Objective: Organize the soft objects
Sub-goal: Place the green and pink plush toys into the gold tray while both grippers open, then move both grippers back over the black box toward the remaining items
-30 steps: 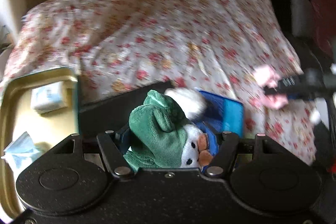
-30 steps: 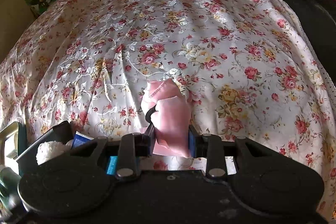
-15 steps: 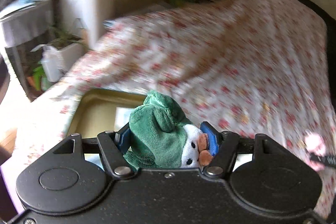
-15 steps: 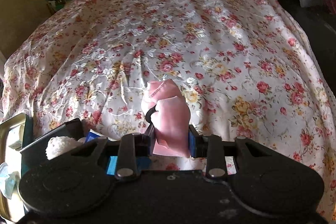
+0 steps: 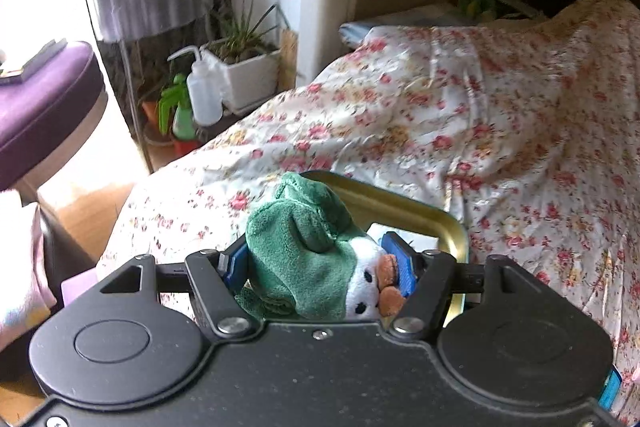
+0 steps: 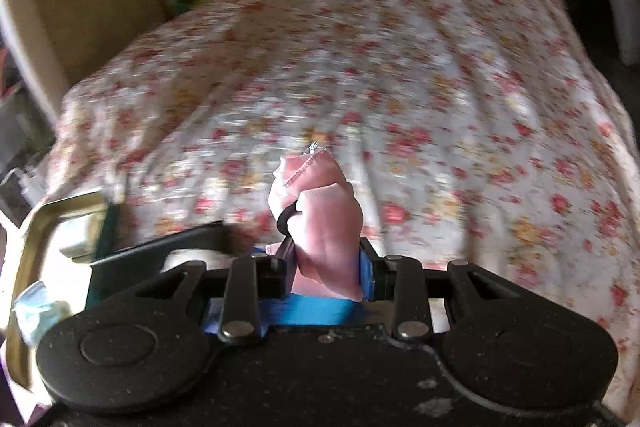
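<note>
In the left wrist view, the floral bedspread [image 5: 460, 131] that filled the frame a second ago has been shifted to the right half, and a plant corner with a white planter [image 5: 246, 75] and a squeeze bottle [image 5: 200, 95] has been brought into the upper left. The gold tray [image 5: 424, 215] has been moved from lower left to centre. In the right wrist view, the gold tray [image 6: 44, 223] is now exposed further at lower left.

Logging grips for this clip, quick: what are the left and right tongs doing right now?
Left tongs: closed on the green plush.
Right tongs: closed on the pink pouch.
</note>
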`<state>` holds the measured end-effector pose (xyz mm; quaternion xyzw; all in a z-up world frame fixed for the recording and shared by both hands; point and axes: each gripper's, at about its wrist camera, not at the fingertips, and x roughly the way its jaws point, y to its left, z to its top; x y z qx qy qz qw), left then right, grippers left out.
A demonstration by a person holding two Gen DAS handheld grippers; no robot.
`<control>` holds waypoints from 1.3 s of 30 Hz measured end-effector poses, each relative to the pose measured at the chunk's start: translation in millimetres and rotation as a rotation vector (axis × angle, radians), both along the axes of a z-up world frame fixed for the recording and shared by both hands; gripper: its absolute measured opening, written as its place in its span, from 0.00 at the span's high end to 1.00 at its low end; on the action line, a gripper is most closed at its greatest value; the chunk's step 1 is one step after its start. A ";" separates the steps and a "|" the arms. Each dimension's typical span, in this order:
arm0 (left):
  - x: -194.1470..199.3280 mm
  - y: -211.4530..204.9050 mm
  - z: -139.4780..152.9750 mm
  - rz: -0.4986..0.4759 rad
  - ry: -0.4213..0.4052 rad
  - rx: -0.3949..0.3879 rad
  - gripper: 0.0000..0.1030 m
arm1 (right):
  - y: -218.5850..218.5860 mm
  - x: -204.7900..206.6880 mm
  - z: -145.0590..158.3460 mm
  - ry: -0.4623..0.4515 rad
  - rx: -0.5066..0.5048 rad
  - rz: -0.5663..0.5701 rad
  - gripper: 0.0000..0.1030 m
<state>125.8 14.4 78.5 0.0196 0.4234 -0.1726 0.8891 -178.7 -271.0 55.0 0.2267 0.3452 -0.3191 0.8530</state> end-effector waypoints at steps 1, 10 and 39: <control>1.4 -0.5 -1.4 0.004 0.012 0.001 0.39 | 6.1 4.6 3.5 -0.006 -0.005 0.021 0.70; 6.1 -3.1 -5.0 0.019 0.028 0.005 0.39 | 96.2 91.9 28.3 -0.044 0.079 0.362 0.70; 10.7 -6.7 -5.5 0.056 0.004 -0.012 0.24 | 159.5 156.4 37.1 -0.016 0.034 0.551 0.64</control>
